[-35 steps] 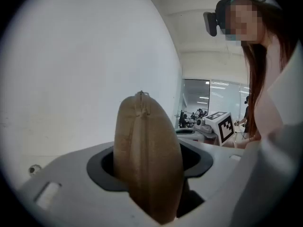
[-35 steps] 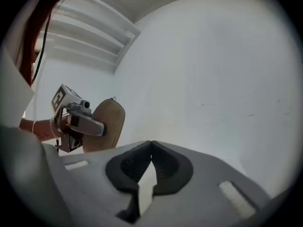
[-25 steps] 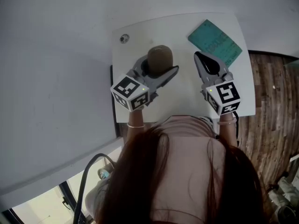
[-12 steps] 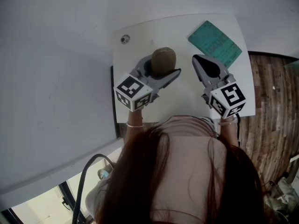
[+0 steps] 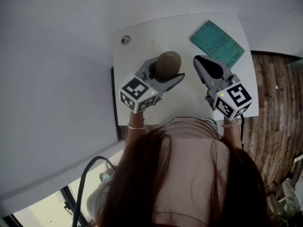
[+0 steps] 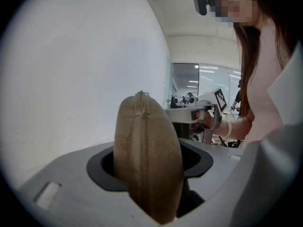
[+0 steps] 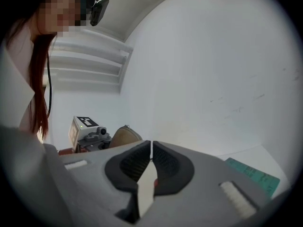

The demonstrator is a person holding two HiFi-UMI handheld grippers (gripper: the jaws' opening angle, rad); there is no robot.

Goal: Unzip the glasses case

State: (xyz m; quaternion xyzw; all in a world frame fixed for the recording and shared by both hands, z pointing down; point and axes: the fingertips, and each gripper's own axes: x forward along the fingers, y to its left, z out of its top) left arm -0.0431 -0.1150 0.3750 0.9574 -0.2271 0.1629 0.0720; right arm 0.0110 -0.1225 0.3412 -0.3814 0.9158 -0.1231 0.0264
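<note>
Brown fabric glasses case sits clamped in the left gripper, which slants up and right over the white table in the head view. The right gripper points forward just beside the case without touching it, and a teal card lies beyond its tips. Left gripper view: the case stands upright between the jaws, zip seam towards the camera. Right gripper view: the jaws are drawn almost together on nothing, with the case off to the left.
</note>
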